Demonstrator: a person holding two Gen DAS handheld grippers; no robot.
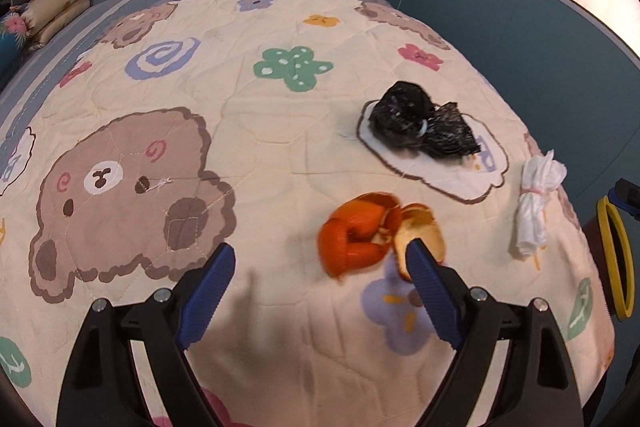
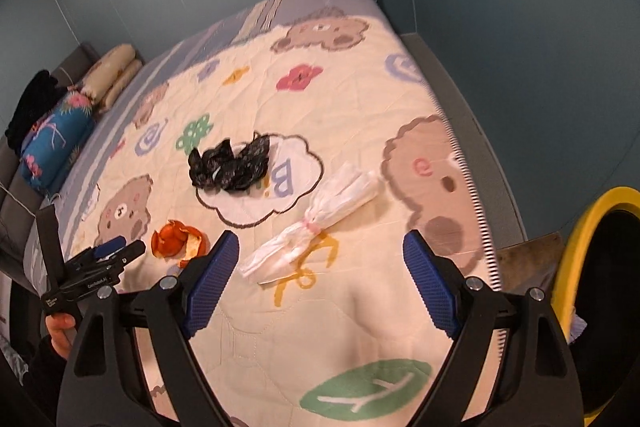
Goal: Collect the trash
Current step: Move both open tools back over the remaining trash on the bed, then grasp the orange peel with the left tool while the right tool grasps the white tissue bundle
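Three pieces of trash lie on the cream cartoon-bear quilt (image 1: pixel 280 147) covering the bed, and none is collected yet. Nearest the left gripper (image 1: pixel 320 267) sits the curled orange fruit peel (image 1: pixel 372 231), close to the quilt's near edge; its right blue pad overlaps the peel's pale half in the left wrist view, though whether they are touching cannot be told. That gripper is spread wide and empty, so the pick looks like the step in hand: shift a little right, drop over the peel, and close.

Further in, on the white cloud patch, rests the crumpled black plastic bag (image 2: pixel 230 165). Toward the right edge lies the white plastic bag tied with a pink band (image 2: pixel 320 223), just ahead of the right gripper (image 2: pixel 320 263), whose jaws also stand fully apart with nothing between them.

The count: one peel, one black bag, one white bag, two grippers. One yellow-rimmed black bin (image 2: pixel 592 287) waits just off the bed's right edge, the likely drop point. The peel is light and springy; a grip across its thick curl would likely hold best.
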